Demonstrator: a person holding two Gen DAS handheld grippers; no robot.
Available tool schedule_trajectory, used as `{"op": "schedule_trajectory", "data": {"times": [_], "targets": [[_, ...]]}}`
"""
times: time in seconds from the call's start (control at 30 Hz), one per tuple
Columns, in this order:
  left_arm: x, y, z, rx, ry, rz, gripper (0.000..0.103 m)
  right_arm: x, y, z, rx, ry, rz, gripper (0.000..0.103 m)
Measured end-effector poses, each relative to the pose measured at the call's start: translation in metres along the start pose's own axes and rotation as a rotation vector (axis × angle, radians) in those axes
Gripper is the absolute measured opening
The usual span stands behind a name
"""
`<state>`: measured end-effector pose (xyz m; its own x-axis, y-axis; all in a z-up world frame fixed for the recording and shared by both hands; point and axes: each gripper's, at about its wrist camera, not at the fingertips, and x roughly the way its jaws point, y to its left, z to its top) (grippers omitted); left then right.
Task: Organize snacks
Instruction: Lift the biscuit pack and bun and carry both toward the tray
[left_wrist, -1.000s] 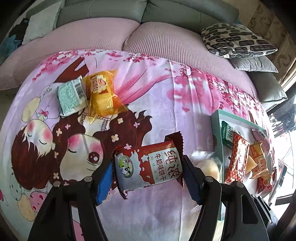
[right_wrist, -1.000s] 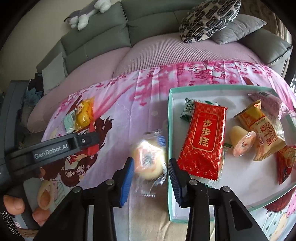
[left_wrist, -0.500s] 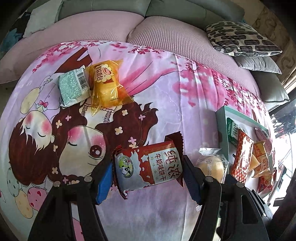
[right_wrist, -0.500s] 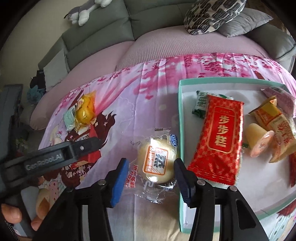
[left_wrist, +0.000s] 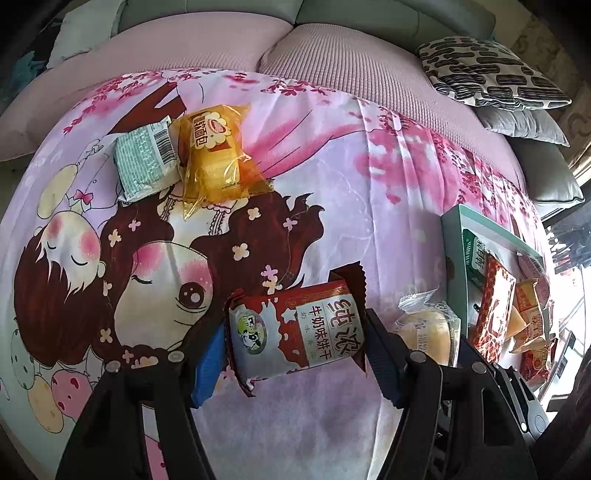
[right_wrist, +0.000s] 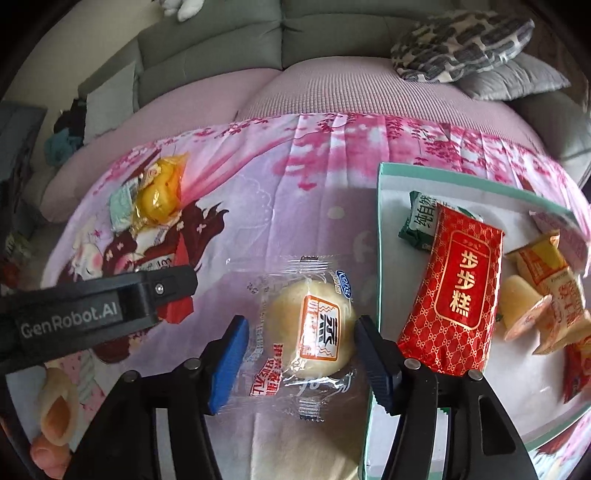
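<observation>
My left gripper (left_wrist: 293, 349) is shut on a red and white milk biscuit pack (left_wrist: 295, 332), held above the pink cartoon blanket (left_wrist: 332, 166). My right gripper (right_wrist: 301, 360) is open around a round bun in clear wrap (right_wrist: 308, 326) that lies on the blanket; the bun also shows in the left wrist view (left_wrist: 428, 328). A teal-rimmed white tray (right_wrist: 380, 236) to the right holds a red cake pack (right_wrist: 458, 295), a green pack (right_wrist: 421, 221) and several small snacks. A yellow bread pack (left_wrist: 214, 151) and a pale green pack (left_wrist: 146, 162) lie at the far left.
The blanket covers a low table in front of a pink and grey sofa (right_wrist: 332, 85) with patterned cushions (left_wrist: 491, 70). The left gripper's arm (right_wrist: 92, 310) crosses the left of the right wrist view. The tray (left_wrist: 456, 236) sits by the right edge.
My right gripper opened wider and the bun now lies on the blanket between its fingers. The left gripper still holds the biscuit pack and shifted slightly.
</observation>
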<state>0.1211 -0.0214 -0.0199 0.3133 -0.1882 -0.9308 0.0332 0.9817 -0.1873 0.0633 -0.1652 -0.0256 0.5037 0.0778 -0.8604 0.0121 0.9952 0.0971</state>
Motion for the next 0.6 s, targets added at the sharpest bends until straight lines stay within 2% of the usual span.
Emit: {"op": "schedule_trajectory", "data": {"times": [0.37,0.6], "targets": [[0.002,0.002,0.0,-0.006,0.003,0.007,0.071,0.004,0.015,-0.003,-0.113,0.012,-0.094,0.063],[0.002,0.002,0.001,-0.005,0.003,0.005,0.071,0.002,0.019,-0.003,-0.132,0.009,-0.112,0.055]]}}
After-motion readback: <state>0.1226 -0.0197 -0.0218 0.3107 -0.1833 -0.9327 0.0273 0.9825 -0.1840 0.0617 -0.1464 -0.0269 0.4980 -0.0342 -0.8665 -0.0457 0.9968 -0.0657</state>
